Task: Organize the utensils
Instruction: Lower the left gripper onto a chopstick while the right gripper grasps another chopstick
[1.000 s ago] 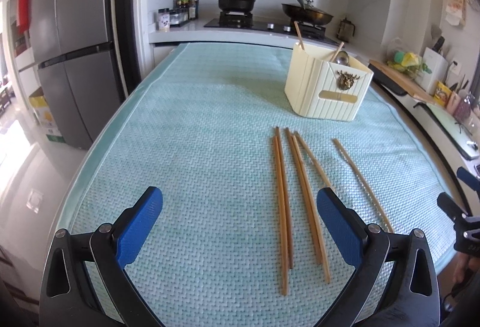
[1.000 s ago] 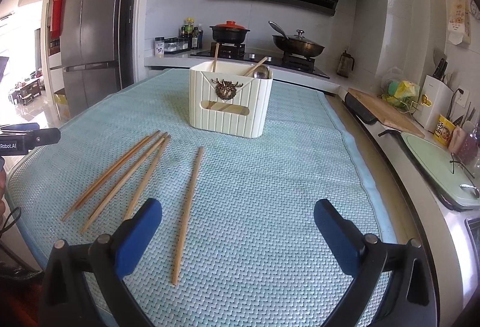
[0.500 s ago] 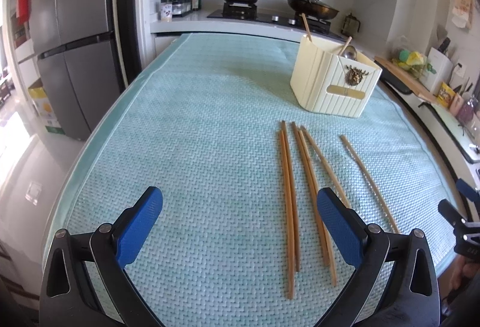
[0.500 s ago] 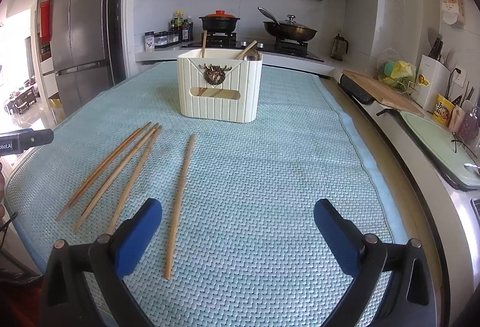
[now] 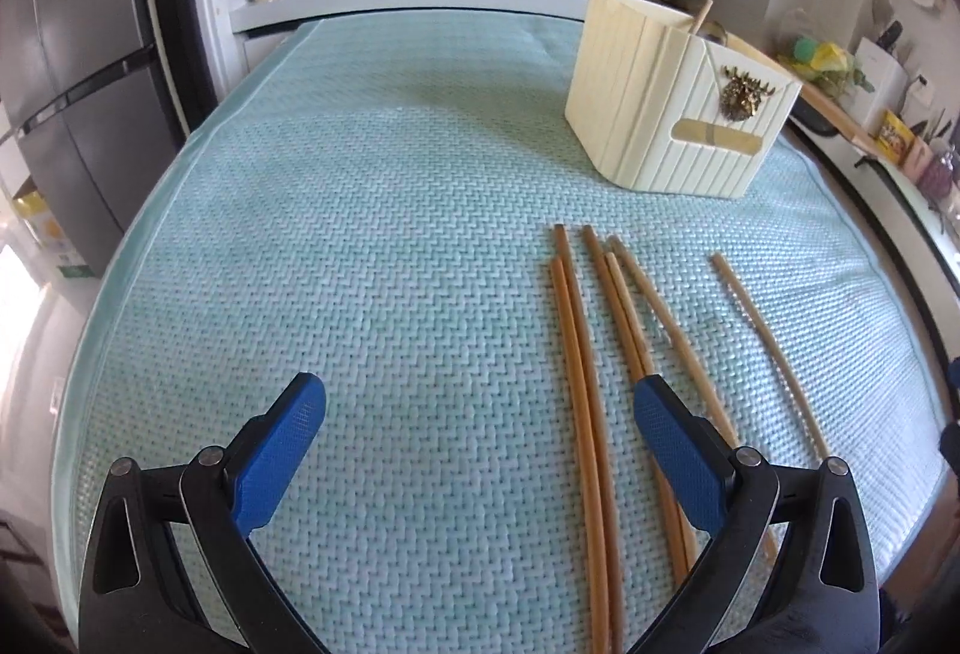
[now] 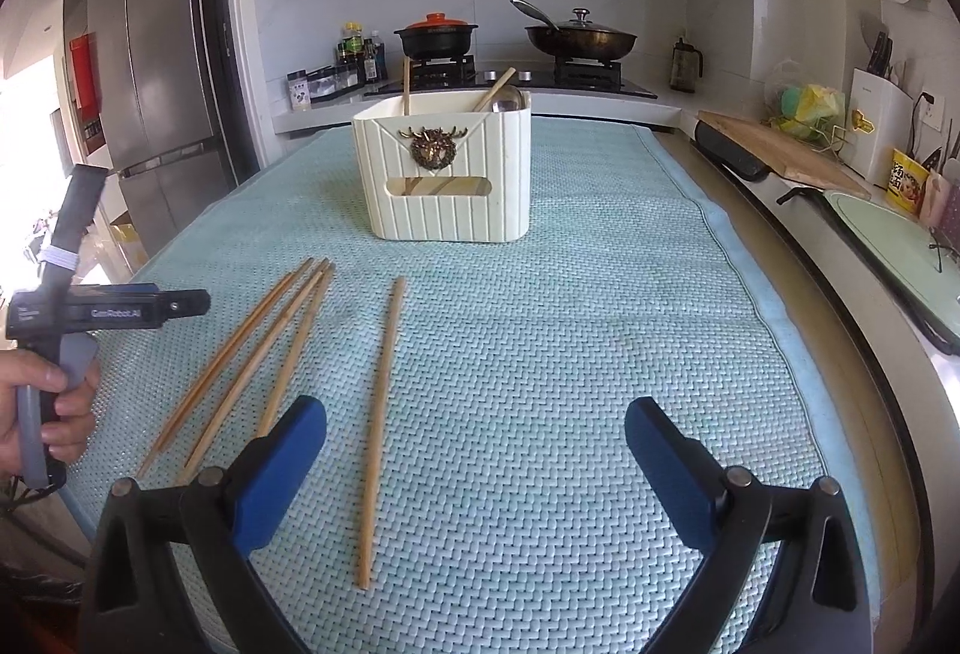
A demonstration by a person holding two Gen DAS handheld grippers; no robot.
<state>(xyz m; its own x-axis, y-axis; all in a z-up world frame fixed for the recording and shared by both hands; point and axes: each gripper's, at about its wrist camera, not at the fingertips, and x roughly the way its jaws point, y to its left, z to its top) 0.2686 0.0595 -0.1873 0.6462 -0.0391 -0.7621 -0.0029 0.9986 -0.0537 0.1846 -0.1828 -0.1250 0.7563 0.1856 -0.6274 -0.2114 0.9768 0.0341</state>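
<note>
Several wooden chopsticks (image 5: 585, 414) lie side by side on the light green mat (image 5: 360, 234); one single chopstick (image 5: 762, 330) lies apart to their right. In the right wrist view the bunch (image 6: 252, 354) is at left and the single chopstick (image 6: 381, 414) is nearer the middle. A cream utensil holder (image 5: 672, 102) with a gold emblem stands behind them, also in the right wrist view (image 6: 447, 168), with a spoon and sticks inside. My left gripper (image 5: 477, 411) is open and empty, its right finger over the bunch. My right gripper (image 6: 477, 432) is open and empty, just right of the single chopstick.
A stove with a red-lidded pot (image 6: 435, 39) and a wok (image 6: 579, 39) stands behind the table. A fridge (image 6: 156, 72) is at left. A cutting board (image 6: 780, 150) and sink counter lie to the right. The left gripper's body (image 6: 102, 312) shows at the table's left edge.
Both grippers have moved forward over the mat toward the chopsticks and the holder. The left gripper's right finger now overlaps the bunch. Both stay open.
</note>
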